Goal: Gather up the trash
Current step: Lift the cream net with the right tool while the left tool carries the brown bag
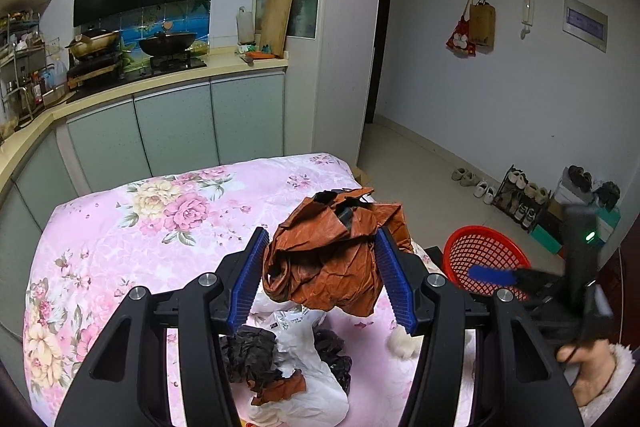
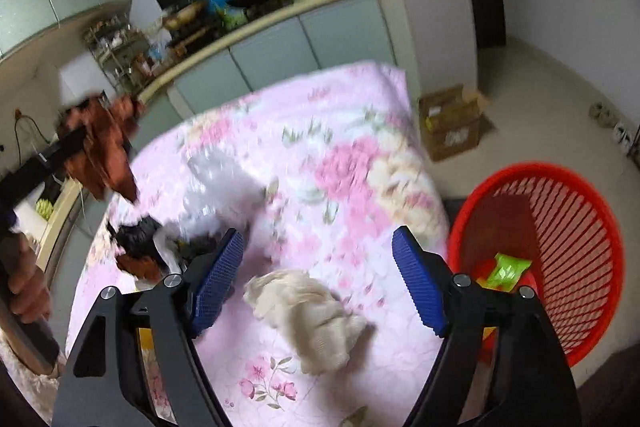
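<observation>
Orange bag (image 1: 328, 259) clamped in left gripper (image 1: 320, 279); right gripper (image 2: 320, 283) wide, empty

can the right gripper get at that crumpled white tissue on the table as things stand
Probably yes: the right gripper is open, and the crumpled white tissue lies on the floral tablecloth between its fingers, with nothing over it.

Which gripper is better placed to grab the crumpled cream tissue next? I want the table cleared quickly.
The right. The right gripper stands open with the cream tissue lying on the floral cloth between its pads. The left gripper is already shut on the brown bag, held above the table.
</observation>
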